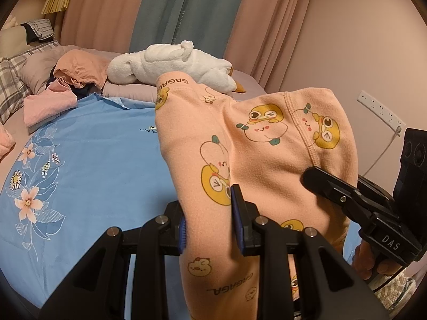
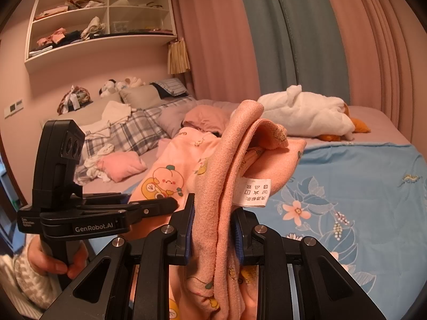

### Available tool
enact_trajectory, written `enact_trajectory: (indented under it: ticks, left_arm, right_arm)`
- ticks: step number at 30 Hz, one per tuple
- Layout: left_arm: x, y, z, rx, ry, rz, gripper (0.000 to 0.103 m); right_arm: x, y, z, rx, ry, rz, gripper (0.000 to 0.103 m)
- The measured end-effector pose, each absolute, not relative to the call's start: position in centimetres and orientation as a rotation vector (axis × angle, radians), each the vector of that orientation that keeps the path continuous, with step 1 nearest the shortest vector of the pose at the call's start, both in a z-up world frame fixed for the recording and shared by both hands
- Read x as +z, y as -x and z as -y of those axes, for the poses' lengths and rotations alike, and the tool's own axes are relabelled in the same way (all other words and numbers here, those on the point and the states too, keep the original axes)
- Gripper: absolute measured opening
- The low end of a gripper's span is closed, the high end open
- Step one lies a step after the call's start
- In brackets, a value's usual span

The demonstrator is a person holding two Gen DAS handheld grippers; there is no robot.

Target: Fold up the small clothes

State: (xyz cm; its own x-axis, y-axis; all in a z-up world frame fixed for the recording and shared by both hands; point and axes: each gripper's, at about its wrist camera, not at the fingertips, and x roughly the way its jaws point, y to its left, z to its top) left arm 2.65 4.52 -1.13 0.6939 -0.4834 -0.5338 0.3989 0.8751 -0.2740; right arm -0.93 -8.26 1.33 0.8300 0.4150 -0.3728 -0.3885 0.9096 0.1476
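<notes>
A small peach garment (image 1: 267, 144) printed with yellow cartoon figures hangs in the air over the blue flowered sheet (image 1: 88, 165). My left gripper (image 1: 210, 226) is shut on one fold of it. My right gripper (image 2: 213, 232) is shut on another bunched edge of the garment (image 2: 226, 176), whose white care label (image 2: 254, 190) hangs out. The right gripper also shows in the left wrist view (image 1: 320, 181), at the garment's right side. The left gripper shows in the right wrist view (image 2: 149, 208), at the garment's left.
A white plush toy (image 1: 170, 64) lies at the back of the bed. Loose pink and orange clothes (image 1: 72, 80) are piled by the plaid pillows (image 2: 133, 130). Curtains hang behind. A wall shelf (image 2: 101, 18) holds more clothes. A power strip (image 1: 379, 109) is on the right wall.
</notes>
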Motion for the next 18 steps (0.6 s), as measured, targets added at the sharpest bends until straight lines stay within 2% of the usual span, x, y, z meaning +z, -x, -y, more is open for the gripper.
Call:
enact_trajectory:
  ticks: [18]
  left_arm:
    - [-2.2, -5.5, -5.2, -0.462, 0.143, -0.656, 0.027]
  right_arm:
    - [0.7, -1.7, 7.1, 0.438, -0.058, -0.435, 0.026]
